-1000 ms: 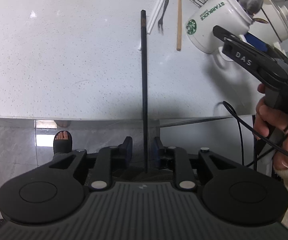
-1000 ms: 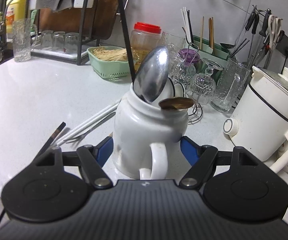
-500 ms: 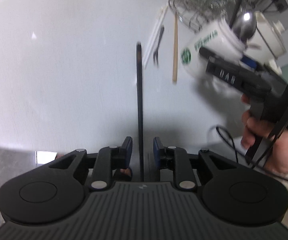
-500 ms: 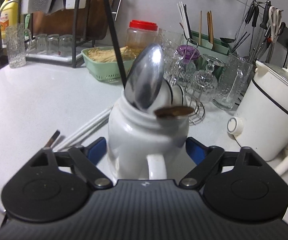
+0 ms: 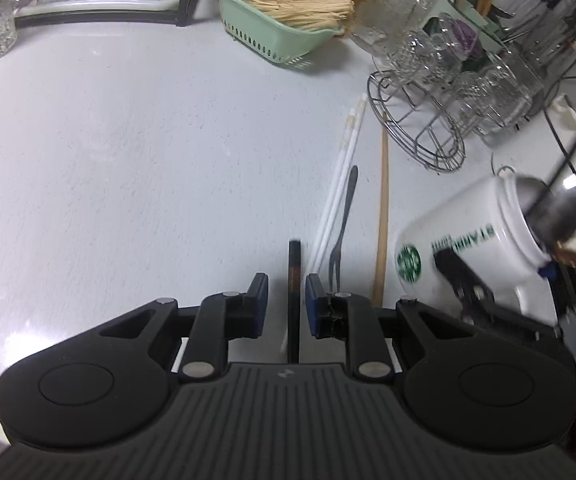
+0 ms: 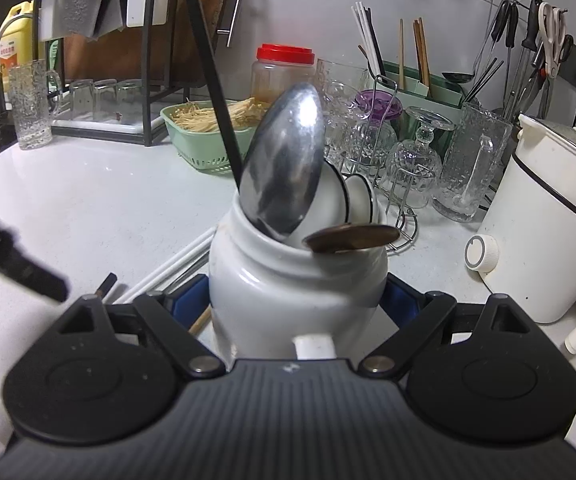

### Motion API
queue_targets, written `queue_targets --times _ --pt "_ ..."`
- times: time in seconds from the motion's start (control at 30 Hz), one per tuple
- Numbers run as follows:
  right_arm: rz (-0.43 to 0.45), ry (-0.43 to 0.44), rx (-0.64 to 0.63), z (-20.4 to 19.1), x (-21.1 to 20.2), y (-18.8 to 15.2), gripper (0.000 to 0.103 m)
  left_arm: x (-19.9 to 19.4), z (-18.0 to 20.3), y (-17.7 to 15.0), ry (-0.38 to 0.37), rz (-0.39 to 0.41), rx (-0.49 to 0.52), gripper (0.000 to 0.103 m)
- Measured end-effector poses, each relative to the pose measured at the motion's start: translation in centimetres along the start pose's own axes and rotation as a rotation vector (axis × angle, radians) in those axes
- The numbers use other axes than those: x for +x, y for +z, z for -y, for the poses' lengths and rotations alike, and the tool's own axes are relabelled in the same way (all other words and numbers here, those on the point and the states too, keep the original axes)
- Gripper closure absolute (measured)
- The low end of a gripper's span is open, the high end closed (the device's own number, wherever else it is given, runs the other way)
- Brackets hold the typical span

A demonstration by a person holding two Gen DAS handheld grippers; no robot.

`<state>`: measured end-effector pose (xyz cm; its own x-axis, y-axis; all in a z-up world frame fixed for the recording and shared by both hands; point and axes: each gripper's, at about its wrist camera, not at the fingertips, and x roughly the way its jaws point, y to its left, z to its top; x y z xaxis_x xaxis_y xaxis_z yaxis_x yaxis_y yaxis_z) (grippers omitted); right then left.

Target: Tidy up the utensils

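My right gripper [image 6: 295, 300] is shut on a white Starbucks mug [image 6: 288, 284], tilted, holding a metal spoon [image 6: 284, 168], a black chopstick [image 6: 208, 76] and a wooden spoon [image 6: 351, 238]. The mug also shows in the left wrist view [image 5: 471, 248]. My left gripper [image 5: 286, 298] is open, its jaws on either side of a black chopstick [image 5: 293, 280] lying on the white counter [image 5: 128, 160]. Beside it lie two white chopsticks [image 5: 339, 188], a small dark fork [image 5: 343, 220] and a wooden chopstick [image 5: 383, 216].
A wire rack of glasses [image 5: 447, 92] and a green basket [image 5: 284, 20] stand at the back. A white cooker [image 6: 543, 220], a red-lidded jar [image 6: 284, 72] and a utensil holder [image 6: 419, 84] stand behind the mug.
My left gripper has moved forward over the counter along the black chopstick, so less of it shows ahead. The right gripper has kept the mug and tilted it.
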<state>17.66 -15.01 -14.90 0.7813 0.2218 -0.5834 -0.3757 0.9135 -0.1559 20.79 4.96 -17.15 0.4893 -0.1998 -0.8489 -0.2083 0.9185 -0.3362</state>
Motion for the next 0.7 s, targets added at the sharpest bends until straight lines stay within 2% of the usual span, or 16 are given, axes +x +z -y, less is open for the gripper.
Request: queue_targets --times 0.23,0.5,0.7 --pt "-0.001 0.000 0.000 0.1 -0.1 0.0 0.011 3.1 0.7 1.2 0.019 -0.043 0.015 0.080" --pt "-0.001 0.004 -0.001 0.2 -0.5 -0.4 0.011 4.1 1.9 1.9 0.043 -0.057 0.045 0.080" --pt "-0.002 0.005 0.009 0.3 -0.6 -0.4 0.011 4.4 2.3 1.8 0.097 -0.082 0.080 0.082"
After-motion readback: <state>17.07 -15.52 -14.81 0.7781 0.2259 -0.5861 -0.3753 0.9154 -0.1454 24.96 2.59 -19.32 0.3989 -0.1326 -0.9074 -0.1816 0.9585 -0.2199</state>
